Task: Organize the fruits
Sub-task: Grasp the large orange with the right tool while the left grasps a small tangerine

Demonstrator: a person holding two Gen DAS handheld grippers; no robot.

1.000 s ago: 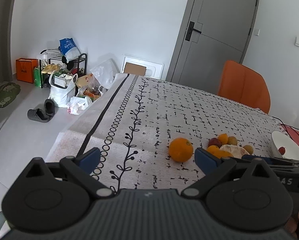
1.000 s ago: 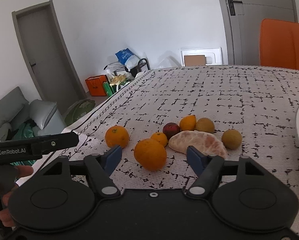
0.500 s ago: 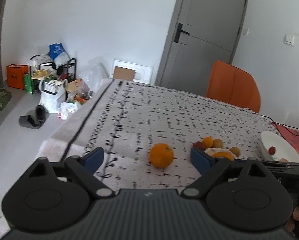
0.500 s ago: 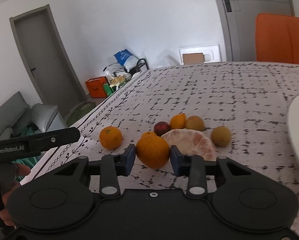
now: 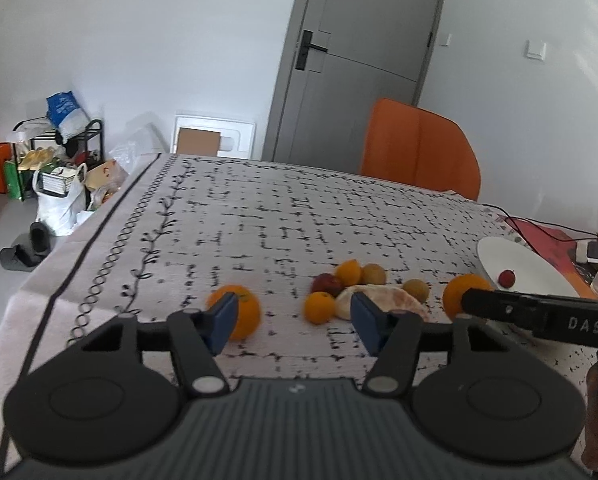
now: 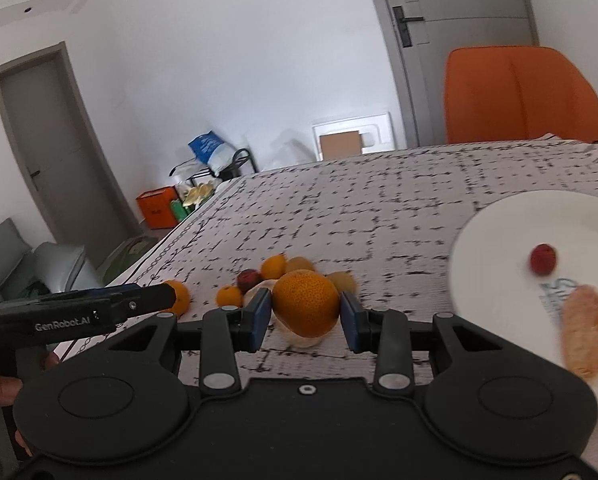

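Right gripper (image 6: 304, 315) clamps a big orange (image 6: 306, 303); left gripper (image 5: 293, 322), jaws just closing, half-open and empty beside another orange (image 5: 241, 314).

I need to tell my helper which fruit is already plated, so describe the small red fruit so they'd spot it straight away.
Find the white plate at the right end of the patterned tablecloth. On it lie a peeled citrus piece and, beyond it, the small red fruit. It is the only round, dark red thing on the plate.

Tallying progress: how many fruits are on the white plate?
2: a small red fruit mid-plate, a peeled citrus piece nearer the camera. The white plate runs off-frame, so more may hide.
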